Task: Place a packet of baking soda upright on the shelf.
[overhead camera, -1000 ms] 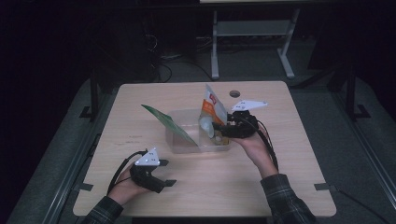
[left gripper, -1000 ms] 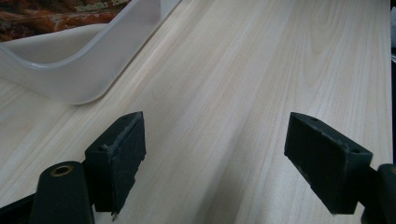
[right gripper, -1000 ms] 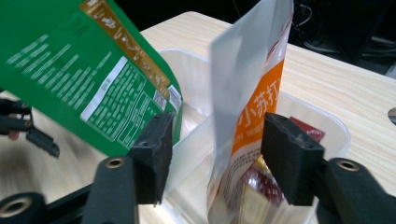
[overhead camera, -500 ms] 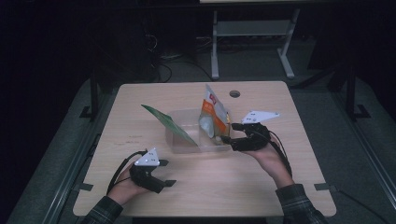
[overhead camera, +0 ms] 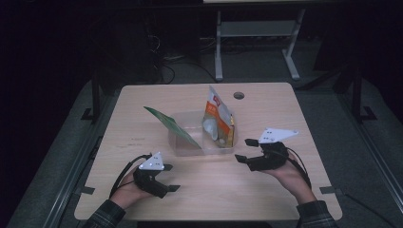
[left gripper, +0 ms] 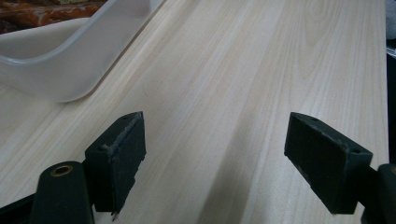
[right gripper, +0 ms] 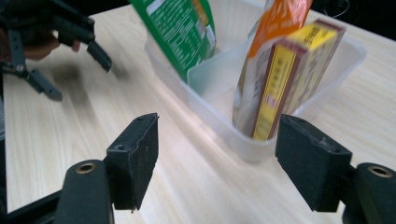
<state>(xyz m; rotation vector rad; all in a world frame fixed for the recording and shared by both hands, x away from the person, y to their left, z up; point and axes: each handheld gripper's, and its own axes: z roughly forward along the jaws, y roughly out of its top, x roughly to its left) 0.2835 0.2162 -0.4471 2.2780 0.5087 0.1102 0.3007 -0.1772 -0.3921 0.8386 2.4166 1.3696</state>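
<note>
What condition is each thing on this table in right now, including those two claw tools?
Left gripper: open, holding nothing.
Right gripper: open, holding nothing.
Clear tub: upright on the table, no lid.
Green packet: leaning on the tub's rim.
Orange pouch: standing in the tub.
Yellow box: standing tilted in the tub.

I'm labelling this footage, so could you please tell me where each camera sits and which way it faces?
High view: above the person's side, facing forward and down on the table; forearms, both hands, left hand-held gripper and right hand-held gripper.
Left gripper view: on the left hand-held gripper, along its open jaws, over bare wood toward the clear bin's corner.
Right gripper view: on the right hand-held gripper, along its open jaws, at the bin, green packet and yellow box.
Shared: the bin.
</note>
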